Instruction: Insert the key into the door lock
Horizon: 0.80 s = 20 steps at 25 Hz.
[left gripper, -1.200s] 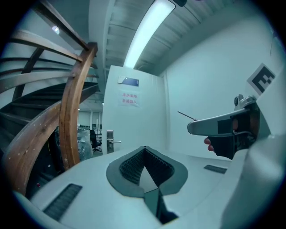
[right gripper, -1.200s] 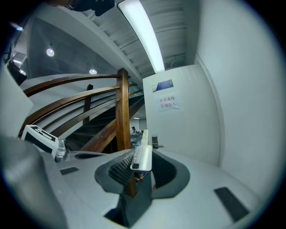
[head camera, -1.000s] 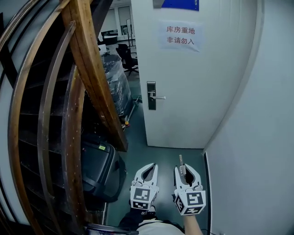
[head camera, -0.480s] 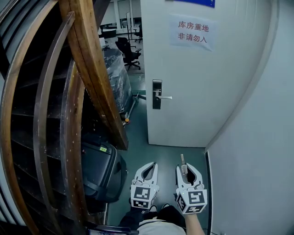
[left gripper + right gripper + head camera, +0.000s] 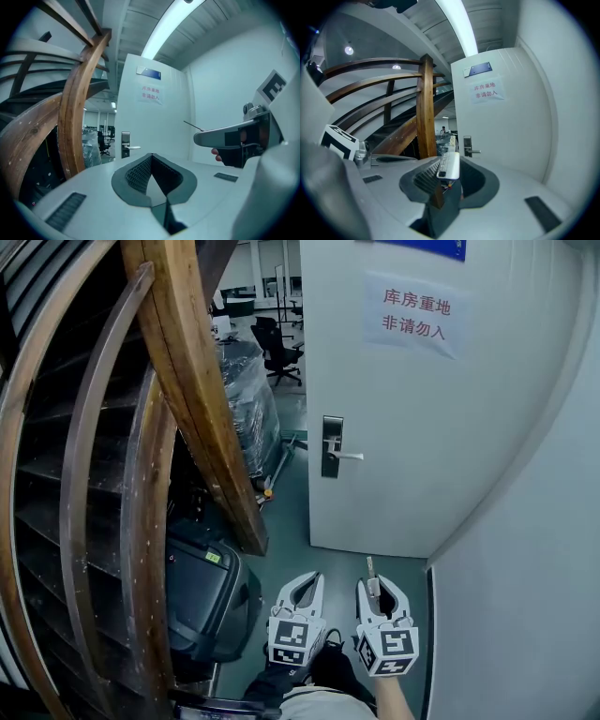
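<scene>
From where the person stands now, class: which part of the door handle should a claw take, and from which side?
Take the door handle by its lever's free end, which points right, away from the lock plate. The lever lies level and stands off the door, so come straight from the front, one jaw above, one below.

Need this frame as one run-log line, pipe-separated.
stage: pre-insertion | right gripper: shut on key | left gripper: shut, empty | door lock: ahead, apart from key, untouched
</scene>
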Tool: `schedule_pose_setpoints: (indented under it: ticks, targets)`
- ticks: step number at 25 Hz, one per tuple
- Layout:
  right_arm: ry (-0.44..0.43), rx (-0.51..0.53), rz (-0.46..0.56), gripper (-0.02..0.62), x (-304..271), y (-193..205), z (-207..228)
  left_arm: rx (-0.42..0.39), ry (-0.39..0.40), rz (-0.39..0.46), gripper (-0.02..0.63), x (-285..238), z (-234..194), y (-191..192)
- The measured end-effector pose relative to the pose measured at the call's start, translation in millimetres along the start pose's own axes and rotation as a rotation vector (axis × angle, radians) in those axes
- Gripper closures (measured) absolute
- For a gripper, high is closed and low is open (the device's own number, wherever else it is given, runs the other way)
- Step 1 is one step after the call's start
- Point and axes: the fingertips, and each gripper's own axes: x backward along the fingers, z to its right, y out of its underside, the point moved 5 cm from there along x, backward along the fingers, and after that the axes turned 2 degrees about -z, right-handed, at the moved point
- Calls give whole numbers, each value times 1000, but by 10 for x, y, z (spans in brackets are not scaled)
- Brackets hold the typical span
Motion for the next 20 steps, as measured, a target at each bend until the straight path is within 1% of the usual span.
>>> schedule_pose_setpoints:
  ticks: [6,13,20]
  targets:
    - [-53,-3,4,483,-601,-161,273,-19,-40,10,603,-641,-203,-218]
    - [-106,-4,-8,483,-1200,-294,539,-20,-92,-7,603,-1227,-422,-332]
    - [-132,-11,-80,483,-1687,-173,704,11,-125,-34,603,-1546,-577,-274]
